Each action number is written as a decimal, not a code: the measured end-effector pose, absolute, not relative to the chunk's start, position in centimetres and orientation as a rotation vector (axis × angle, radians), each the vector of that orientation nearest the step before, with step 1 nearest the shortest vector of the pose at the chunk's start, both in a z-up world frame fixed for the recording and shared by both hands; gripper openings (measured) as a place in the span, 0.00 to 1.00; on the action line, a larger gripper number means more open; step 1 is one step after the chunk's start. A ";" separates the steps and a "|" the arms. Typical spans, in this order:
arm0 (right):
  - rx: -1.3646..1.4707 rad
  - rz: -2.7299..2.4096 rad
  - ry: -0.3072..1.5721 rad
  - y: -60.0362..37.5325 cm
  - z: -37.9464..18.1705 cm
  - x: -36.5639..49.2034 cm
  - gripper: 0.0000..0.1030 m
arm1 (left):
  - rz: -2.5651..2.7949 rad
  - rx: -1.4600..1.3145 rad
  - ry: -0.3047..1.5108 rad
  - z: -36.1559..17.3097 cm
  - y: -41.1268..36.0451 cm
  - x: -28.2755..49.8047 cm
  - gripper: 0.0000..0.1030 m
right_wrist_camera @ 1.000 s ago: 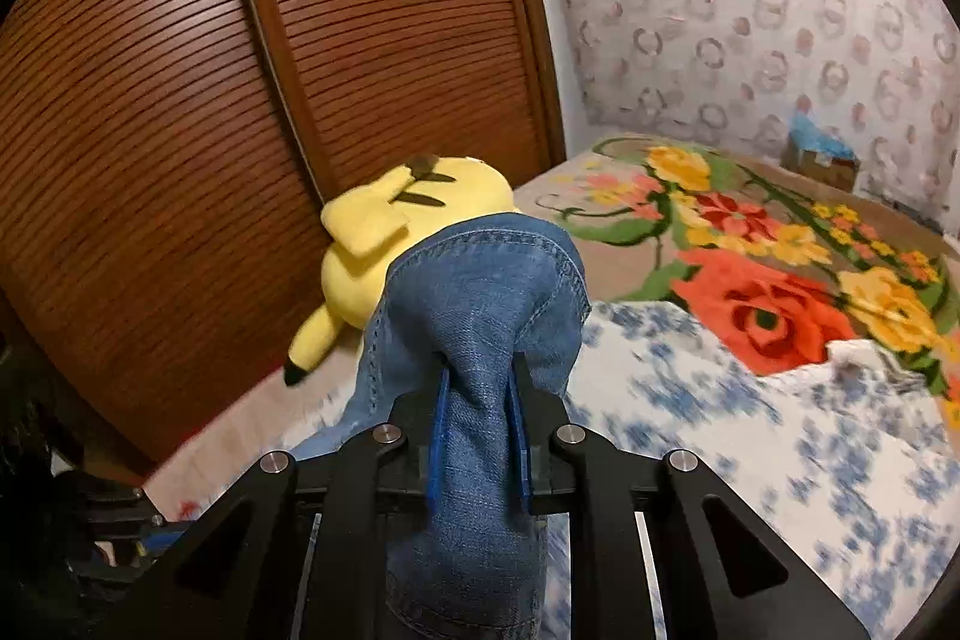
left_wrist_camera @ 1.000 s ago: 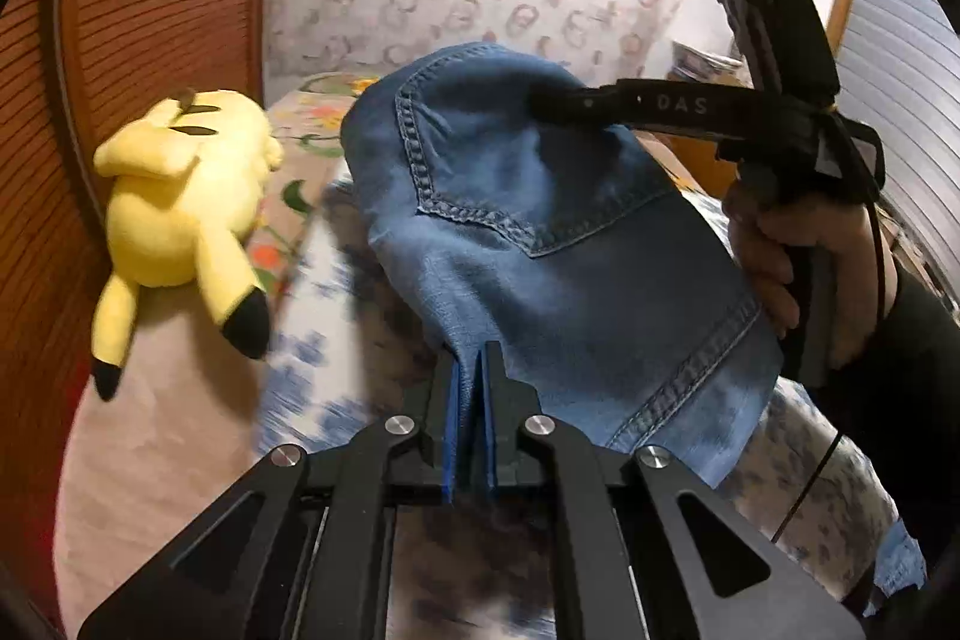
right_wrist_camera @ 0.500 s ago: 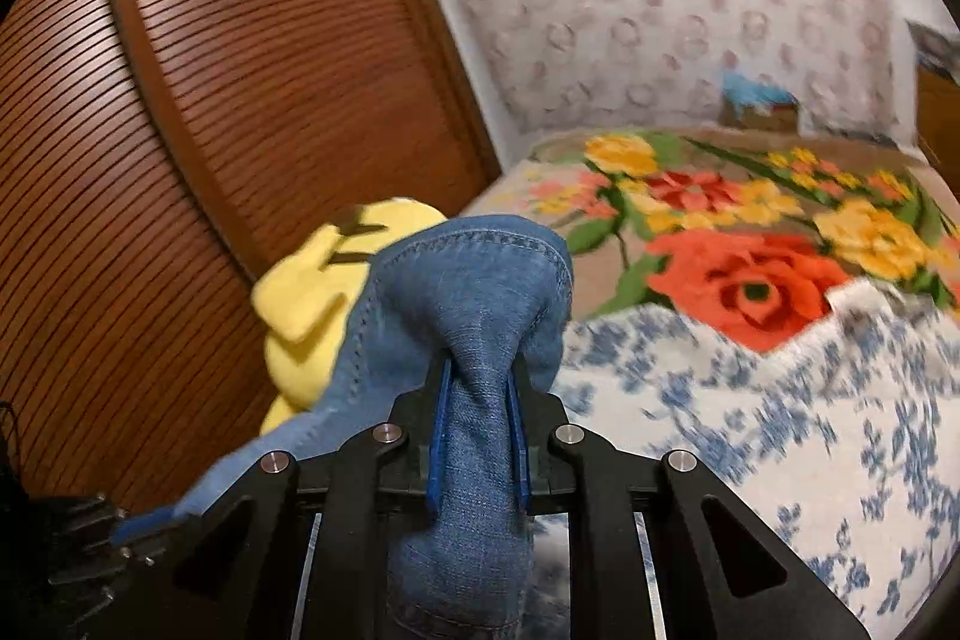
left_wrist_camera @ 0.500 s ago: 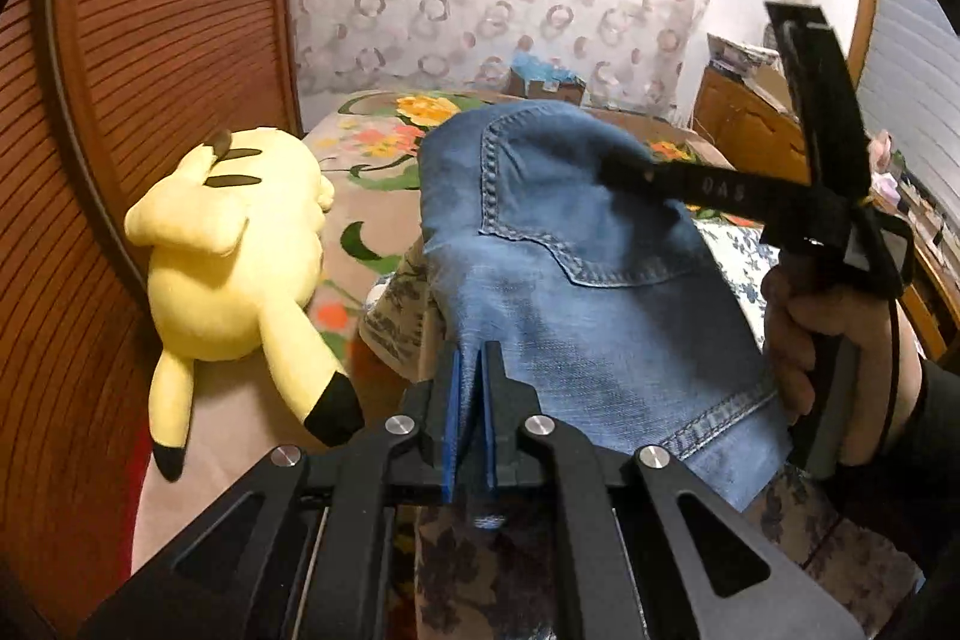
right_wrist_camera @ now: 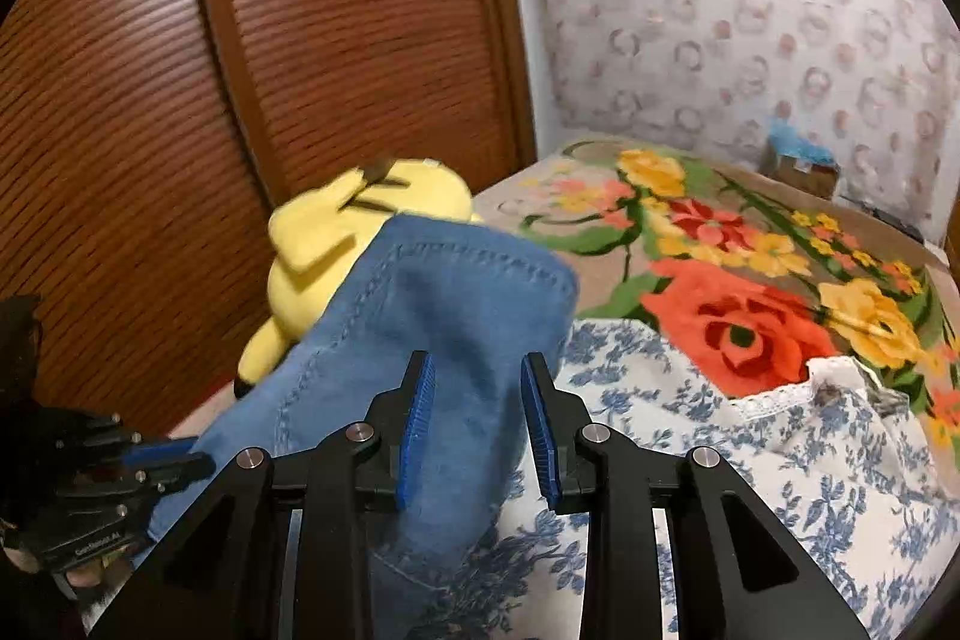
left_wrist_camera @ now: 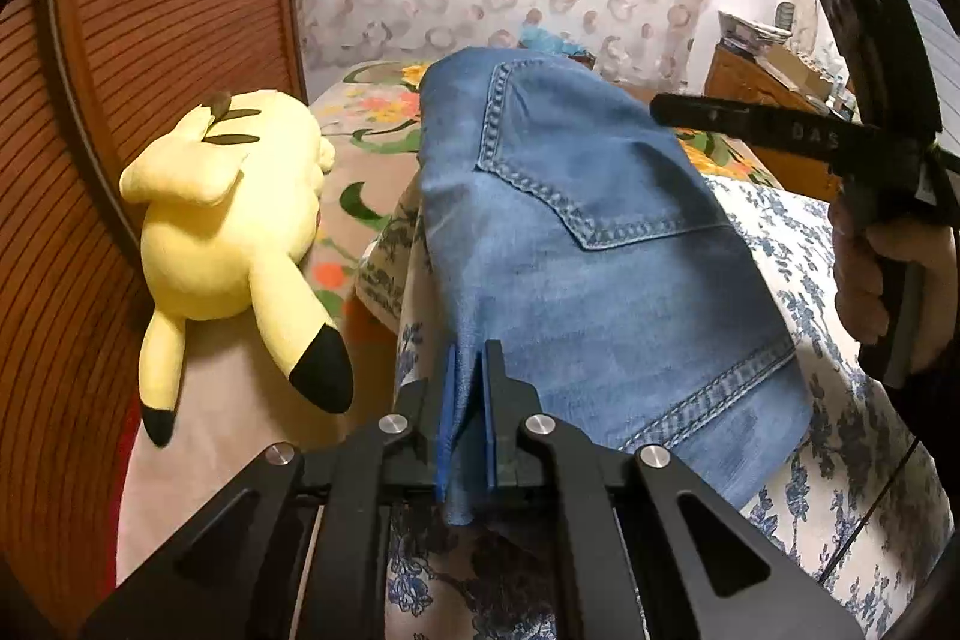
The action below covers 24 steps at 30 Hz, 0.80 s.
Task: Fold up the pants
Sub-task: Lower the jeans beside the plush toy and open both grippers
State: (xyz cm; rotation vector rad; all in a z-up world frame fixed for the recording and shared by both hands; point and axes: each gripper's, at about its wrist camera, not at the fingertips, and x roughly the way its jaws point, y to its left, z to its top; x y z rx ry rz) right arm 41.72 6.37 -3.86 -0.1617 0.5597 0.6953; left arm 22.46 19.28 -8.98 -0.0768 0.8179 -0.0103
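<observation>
Denim pants [left_wrist_camera: 600, 244] hide their own lower half; left jaws clench them, right jaws are opening around them.

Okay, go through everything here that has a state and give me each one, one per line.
Blue denim pants: folded, draped over the bed, one edge pinched.
Left tool: shut on the denim.
Right tool: jaws opening, denim between them, right pad clear of it.
Yellow plush toy: lying on the bed.
Blue-flowered white sheet: rumpled.

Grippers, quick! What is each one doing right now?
Left gripper: shut on the jeans.
Right gripper: jaws opening, jeans between them, pads no longer pinching.
</observation>
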 end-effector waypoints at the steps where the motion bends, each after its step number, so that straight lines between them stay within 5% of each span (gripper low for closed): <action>1: -0.188 0.701 0.569 6.7 -4.3 41.9 0.30 | -0.005 -0.074 0.821 -9.1 19.3 22.4 0.07; 10: -0.212 0.667 0.659 5.8 -5.9 43.1 0.30 | 0.033 -0.106 0.819 -8.5 20.1 22.1 0.27; 16: -0.191 0.714 0.687 4.9 -4.9 39.2 0.36 | 0.023 -0.142 0.786 -7.7 20.5 21.2 0.76; 24: -0.099 0.750 0.761 2.6 -4.8 35.1 0.44 | 0.019 -0.116 0.736 -6.3 19.0 19.6 0.77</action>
